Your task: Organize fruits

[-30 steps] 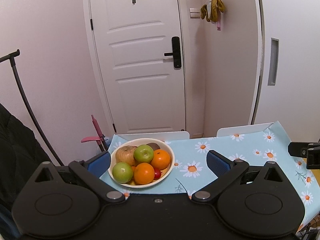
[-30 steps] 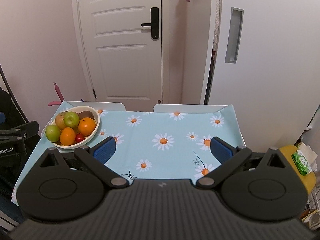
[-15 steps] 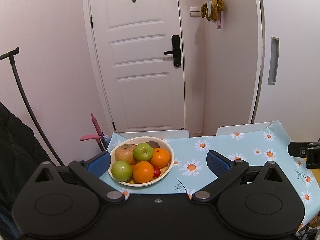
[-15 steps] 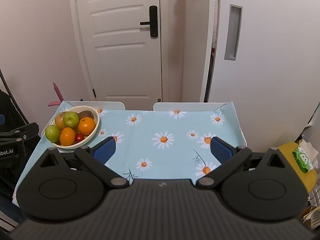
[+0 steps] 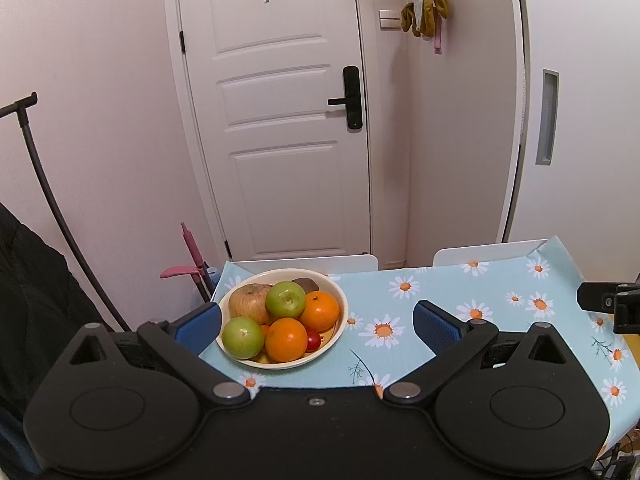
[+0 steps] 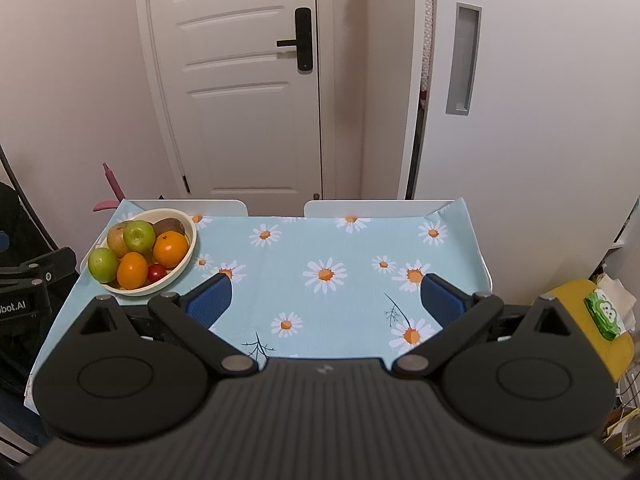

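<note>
Fruit bowl on daisy tablecloth before left tool, both tools' fingers apart, empty.

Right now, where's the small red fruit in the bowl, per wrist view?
Left wrist: small red fruit sits low centre, in the bowl, right of the near orange, between the open left gripper fingers.
Right wrist: red fruit at mid left, outside the open right gripper.
Shared landmark: the black door handle.
</note>
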Demonstrator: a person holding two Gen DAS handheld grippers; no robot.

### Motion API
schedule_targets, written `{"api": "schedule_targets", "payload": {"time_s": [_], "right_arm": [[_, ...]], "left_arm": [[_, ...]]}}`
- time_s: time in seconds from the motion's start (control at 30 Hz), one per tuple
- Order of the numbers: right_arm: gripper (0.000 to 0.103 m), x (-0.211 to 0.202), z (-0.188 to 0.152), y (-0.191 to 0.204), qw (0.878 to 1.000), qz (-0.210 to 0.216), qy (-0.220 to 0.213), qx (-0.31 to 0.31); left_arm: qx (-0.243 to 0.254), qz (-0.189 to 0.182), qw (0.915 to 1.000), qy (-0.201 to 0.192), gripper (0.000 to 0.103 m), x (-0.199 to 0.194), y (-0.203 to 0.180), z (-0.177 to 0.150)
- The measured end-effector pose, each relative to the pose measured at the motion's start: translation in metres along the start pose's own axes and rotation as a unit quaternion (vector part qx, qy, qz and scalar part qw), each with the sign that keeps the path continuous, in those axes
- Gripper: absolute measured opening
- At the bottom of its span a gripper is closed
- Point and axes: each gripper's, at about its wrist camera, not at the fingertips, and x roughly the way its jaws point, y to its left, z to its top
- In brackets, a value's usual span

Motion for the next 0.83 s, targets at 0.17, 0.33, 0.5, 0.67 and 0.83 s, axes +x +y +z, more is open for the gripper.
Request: {"api": "schedule_targets", "payload": {"time_s": [0.17,0.33,0.5,0.67,0.83], "right_arm": [[0.103,0.0001,0.0002,-0.0003,1.0,0.0,0.0,0.0],[0.103,0.0002,0.0002,-0.0004,1.0,0.001,0.0,0.0],[0.103,0.0003,0.0002,0.0004,1.0,0.001,0.0,0.0],[0.103,0.0,0.0001,0.0014,1.0,0.0,0.0,0.0],[0.103,0.0,0.0,0.0015,1.0,0.0,0.0,0.0]], "left_arm": [[0.002,0.0,1.0,0.0,0.103,-0.0001,-0.0005,-0.0014],[0.002,-0.003,1.0,0.0,0.103,0.0001,0.0014,-0.0033],[-0.001,-0.004,1.0,-0.003,0.103,-0.001,0.0044,-0.0026],[0.0,-0.006,1.0,-0.007,0.103,-0.002,0.0053,-0.0029],[-0.006,-0.01,0.9999,-0.007,0.103,-0.0024,0.0084,-0.0029]]}}
